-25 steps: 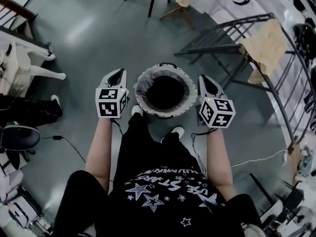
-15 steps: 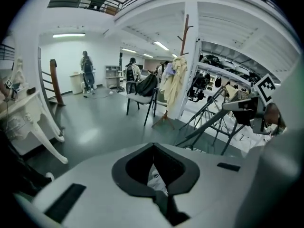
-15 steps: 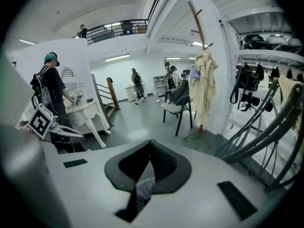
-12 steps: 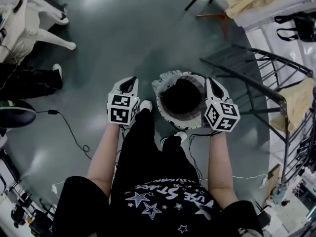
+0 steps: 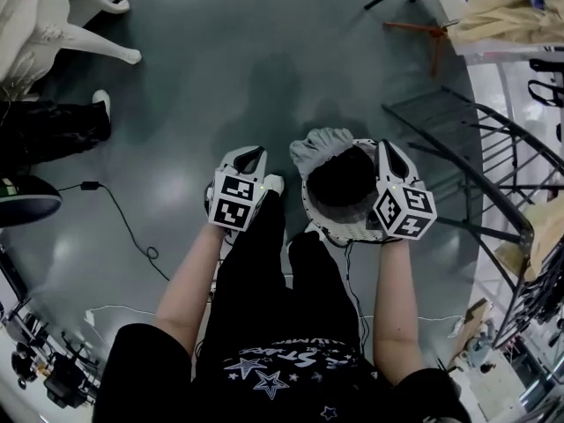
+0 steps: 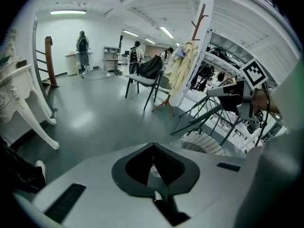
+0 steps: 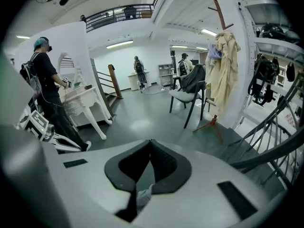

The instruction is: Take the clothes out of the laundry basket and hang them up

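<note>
A round white wicker laundry basket (image 5: 328,223) stands on the floor at the person's feet, with dark clothes (image 5: 342,179) inside and a grey cloth (image 5: 319,144) draped over its far left rim. My left gripper (image 5: 256,152) is shut and empty, left of the basket above a white shoe. My right gripper (image 5: 386,146) is shut and empty too, over the basket's right rim. In the left gripper view the shut left gripper (image 6: 153,147) points past the basket (image 6: 205,144), and the right gripper's marker cube (image 6: 254,72) shows beyond. The right gripper (image 7: 151,142) points across the room.
A dark metal drying rack (image 5: 480,152) stands right of the basket, with beige clothes (image 5: 498,11) beyond it. A coat stand with a beige garment (image 7: 223,63), a chair (image 7: 190,96) and a white table (image 7: 83,101) stand further off. A cable (image 5: 123,223) lies at the left. Several people stand about.
Both grippers have come down and closer to the basket, still shut. The head view has swung, so the basket now sits further right and the right gripper overlaps its rim.
</note>
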Demonstrator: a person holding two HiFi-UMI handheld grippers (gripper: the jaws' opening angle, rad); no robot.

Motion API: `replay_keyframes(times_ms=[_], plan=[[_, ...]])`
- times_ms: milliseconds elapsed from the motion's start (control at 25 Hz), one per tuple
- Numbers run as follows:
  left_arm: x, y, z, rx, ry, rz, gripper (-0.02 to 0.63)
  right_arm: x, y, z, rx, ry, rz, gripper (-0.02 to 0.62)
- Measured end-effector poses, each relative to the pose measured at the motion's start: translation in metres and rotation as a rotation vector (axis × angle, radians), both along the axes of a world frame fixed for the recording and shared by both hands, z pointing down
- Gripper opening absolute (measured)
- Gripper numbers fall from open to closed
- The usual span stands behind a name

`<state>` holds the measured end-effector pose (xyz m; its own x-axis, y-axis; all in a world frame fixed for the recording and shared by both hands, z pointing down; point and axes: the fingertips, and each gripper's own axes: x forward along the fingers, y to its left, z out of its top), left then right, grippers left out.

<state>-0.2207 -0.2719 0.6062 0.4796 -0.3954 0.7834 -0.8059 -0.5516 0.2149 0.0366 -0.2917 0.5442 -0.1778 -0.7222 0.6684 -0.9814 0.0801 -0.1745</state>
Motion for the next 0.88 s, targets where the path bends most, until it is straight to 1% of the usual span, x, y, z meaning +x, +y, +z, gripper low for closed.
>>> replay_keyframes(times_ms=[240,400,600,720,880], plan=[[-0.01,0.007,0.037,-0.037,-0.013,-0.046,0.02,-0.012,-0.012,0.03,-0.01,-0.009,-0.04,0.012],[-0.001,0.021,0.052,-0.061,-0.001,-0.077,0.02,-0.003,-0.014,0.045,-0.007,0.004,-0.088,0.012],[0.007,0.028,0.074,-0.063,0.018,-0.117,0.02,0.003,-0.023,0.067,-0.01,0.0,-0.153,0.012],[0.007,0.028,0.099,-0.071,0.029,-0.129,0.02,0.0,-0.031,0.087,-0.019,-0.005,-0.187,0.012],[0.002,0.019,0.149,-0.091,0.041,-0.137,0.021,-0.005,-0.057,0.127,-0.032,-0.012,-0.201,0.012]])
